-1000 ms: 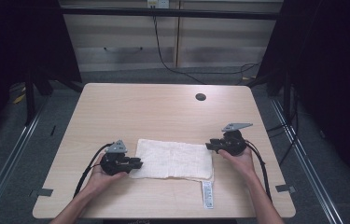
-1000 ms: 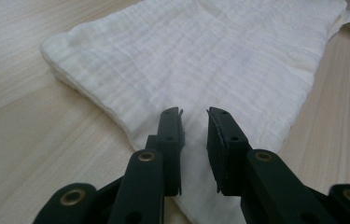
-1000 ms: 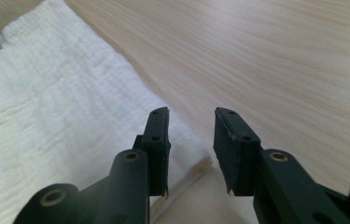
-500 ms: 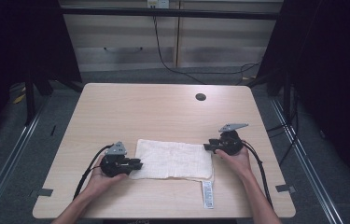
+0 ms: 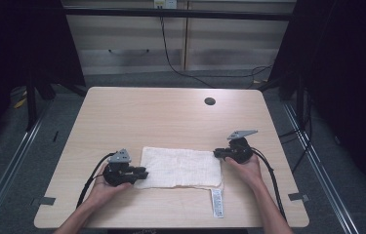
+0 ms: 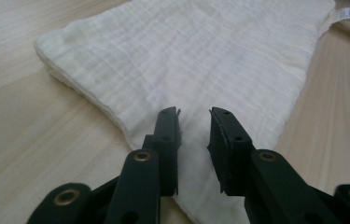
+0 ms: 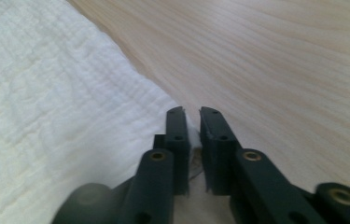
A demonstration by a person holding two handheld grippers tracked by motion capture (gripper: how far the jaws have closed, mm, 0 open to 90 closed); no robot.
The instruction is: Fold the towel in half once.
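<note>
One cloth (image 5: 180, 167) lies flat near the worktop's (image 5: 161, 117) front edge. Right gripper (image 7: 189, 128) has just been closing, fingers pinching a corner; left gripper's (image 6: 194, 133) fingers stand spread over the opposite edge. Lifting now risks a lopsided, slipping cloth.

The worktop (image 5: 171, 117) is seen from above the person's side, looking forward and down from well back. Each gripper view is taken close above the surface, along its own jaws. The white cloth (image 5: 180, 167) is shared by all three views, each gripper view facing an opposite end.
</note>
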